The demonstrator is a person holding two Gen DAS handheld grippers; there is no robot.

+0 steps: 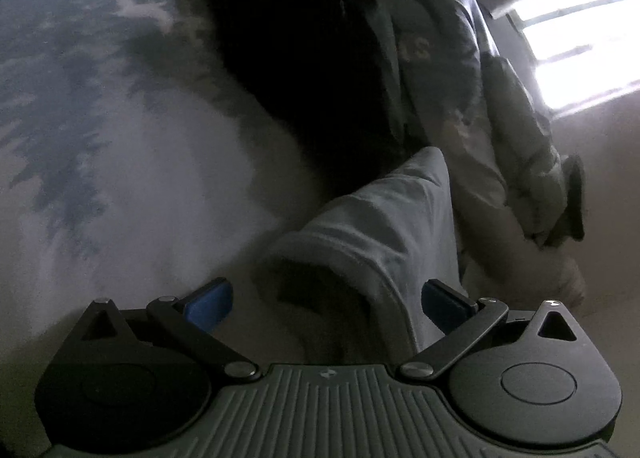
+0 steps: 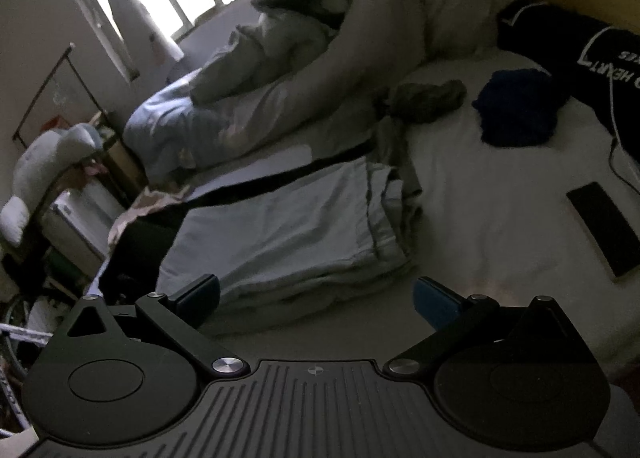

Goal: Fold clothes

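A: Where does the garment lie relative to the left gripper?

B: A pale grey-blue fold of cloth rises just ahead of it, between the two blue fingertips and nearer the right-hand one. The jaws stand wide apart; whether either pad touches the fabric cannot be told in the blur, and nothing is clamped.

A: And the right gripper?

B: It is also spread wide and holds nothing. The folded light grey garment lies on the bed directly ahead of it, its near edge just beyond the left-hand fingertip.

A: How does that garment look?

B: It is a flat, roughly rectangular stack with several layered edges showing on the side away to the gripper's right, and a dark seam line running near that side. The cloth seems soft and matte, lightly creased.

A: What else lies ahead of the right gripper?

B: Ahead and to the right lies a crumpled dark blue piece, and beside that a small grey bundle. A flat black phone rests on the white sheet well to the right. Farther ahead, a rumpled puffy duvet is heaped up.

A: And ahead of the left gripper?

B: A dark garment and a camouflage-patterned jacket, both blurred.
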